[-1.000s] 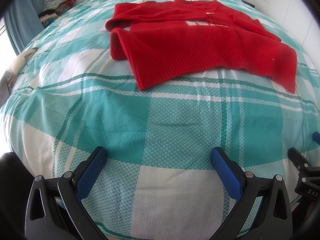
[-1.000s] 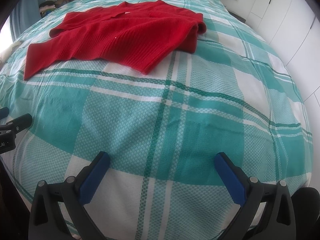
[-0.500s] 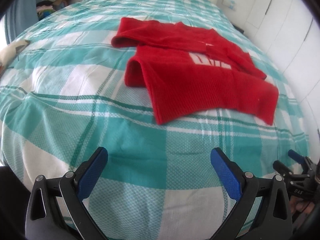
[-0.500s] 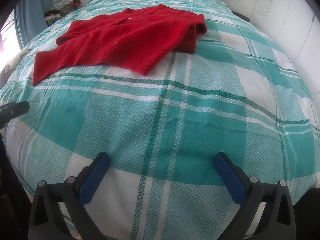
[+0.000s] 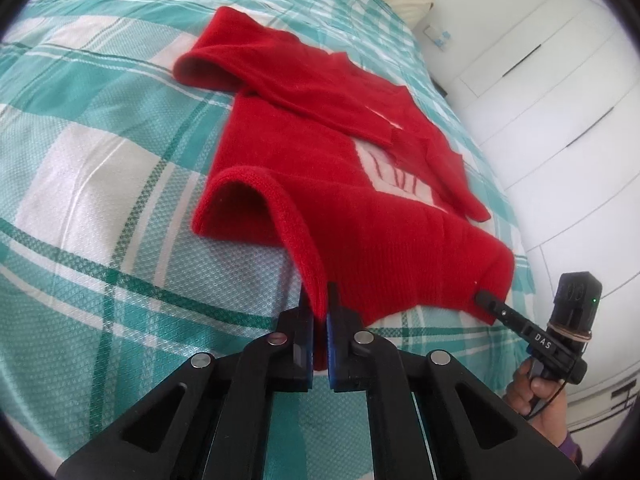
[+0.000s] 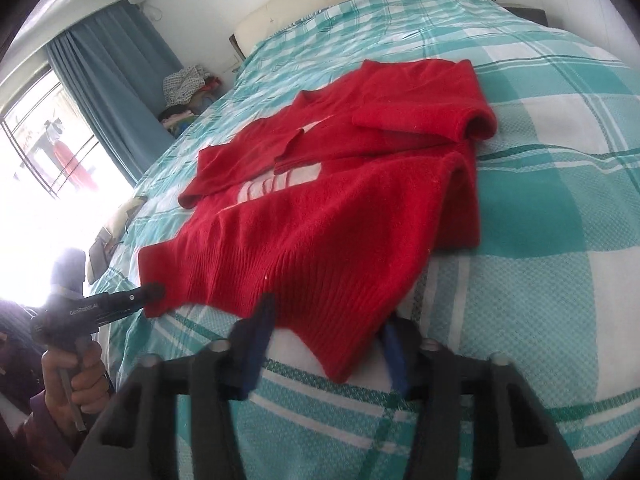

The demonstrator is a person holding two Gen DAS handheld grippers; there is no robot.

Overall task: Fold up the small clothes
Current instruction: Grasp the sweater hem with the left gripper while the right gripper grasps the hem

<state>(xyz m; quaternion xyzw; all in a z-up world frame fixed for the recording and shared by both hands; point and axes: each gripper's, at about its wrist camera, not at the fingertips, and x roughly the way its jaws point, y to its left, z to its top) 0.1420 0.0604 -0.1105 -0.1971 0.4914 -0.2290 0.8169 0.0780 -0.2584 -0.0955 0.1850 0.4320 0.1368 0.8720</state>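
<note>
My left gripper (image 5: 318, 300) has just been closing and is now clamped on the near left hem corner of the red sweater (image 5: 360, 220), which lies spread on the checked bed cover (image 5: 100, 160) with its sleeves folded across the front. My right gripper (image 6: 326, 336) has also been closing; its blurred jaws stand apart, the right hem corner between them

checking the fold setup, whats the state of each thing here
red sweater: flat on bed, sleeves folded in
left gripper: jaws just closed, clamped on a hem corner
right gripper: jaws just closing, apart, other hem corner between them
curtain: pulled aside
</note>
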